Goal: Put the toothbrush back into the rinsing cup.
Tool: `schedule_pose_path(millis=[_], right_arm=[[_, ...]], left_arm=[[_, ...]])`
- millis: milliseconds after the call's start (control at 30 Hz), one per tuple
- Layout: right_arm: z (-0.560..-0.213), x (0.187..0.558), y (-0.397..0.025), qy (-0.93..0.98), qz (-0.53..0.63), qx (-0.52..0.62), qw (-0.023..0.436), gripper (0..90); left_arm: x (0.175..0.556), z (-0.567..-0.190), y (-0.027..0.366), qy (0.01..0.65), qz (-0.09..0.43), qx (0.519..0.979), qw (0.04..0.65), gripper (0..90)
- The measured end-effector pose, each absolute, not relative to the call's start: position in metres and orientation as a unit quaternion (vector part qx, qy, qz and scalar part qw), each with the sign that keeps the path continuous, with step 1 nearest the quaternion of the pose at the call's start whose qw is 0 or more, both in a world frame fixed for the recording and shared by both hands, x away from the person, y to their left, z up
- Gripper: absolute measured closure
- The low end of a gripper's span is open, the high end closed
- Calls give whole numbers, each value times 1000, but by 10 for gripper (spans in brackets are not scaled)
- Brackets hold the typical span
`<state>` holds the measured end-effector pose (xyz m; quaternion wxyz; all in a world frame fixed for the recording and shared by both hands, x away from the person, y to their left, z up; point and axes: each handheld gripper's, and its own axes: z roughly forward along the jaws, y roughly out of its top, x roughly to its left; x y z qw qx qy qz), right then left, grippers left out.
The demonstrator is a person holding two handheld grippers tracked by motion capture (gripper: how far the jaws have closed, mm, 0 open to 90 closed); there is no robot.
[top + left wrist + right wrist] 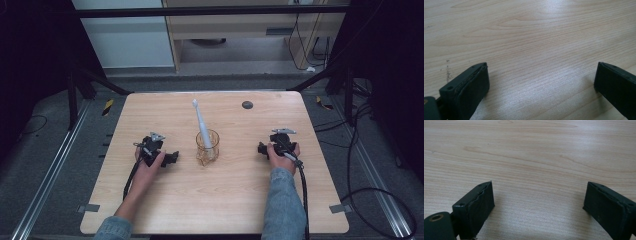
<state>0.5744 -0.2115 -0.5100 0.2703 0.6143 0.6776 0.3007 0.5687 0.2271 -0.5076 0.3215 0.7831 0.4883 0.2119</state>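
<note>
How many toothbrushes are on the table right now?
1. A white electric toothbrush stands head-up in the clear amber-tinted glass cup at the middle of the light wooden table, leaning toward the far side, between the two hand-held tools. None looks hidden.

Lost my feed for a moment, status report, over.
Left gripper open, right gripper open, both low over the wooden table. White electric toothbrush standing in clear amber glass cup between them. Nothing in the way.

The table [165, 200] is pale wood grain, smooth with a soft sheen; the cup [207, 146] clear amber glass; the toothbrush [201, 122] white plastic; both grippers' jaws matt black, edges rough
</note>
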Motion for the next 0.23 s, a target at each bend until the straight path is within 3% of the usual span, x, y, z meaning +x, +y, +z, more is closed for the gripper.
schedule_pose_path(millis=[233], right_arm=[[-511,570,-215,688,299,608,259,18]], left_arm=[[569,-508,227,488,212,783,321,0]])
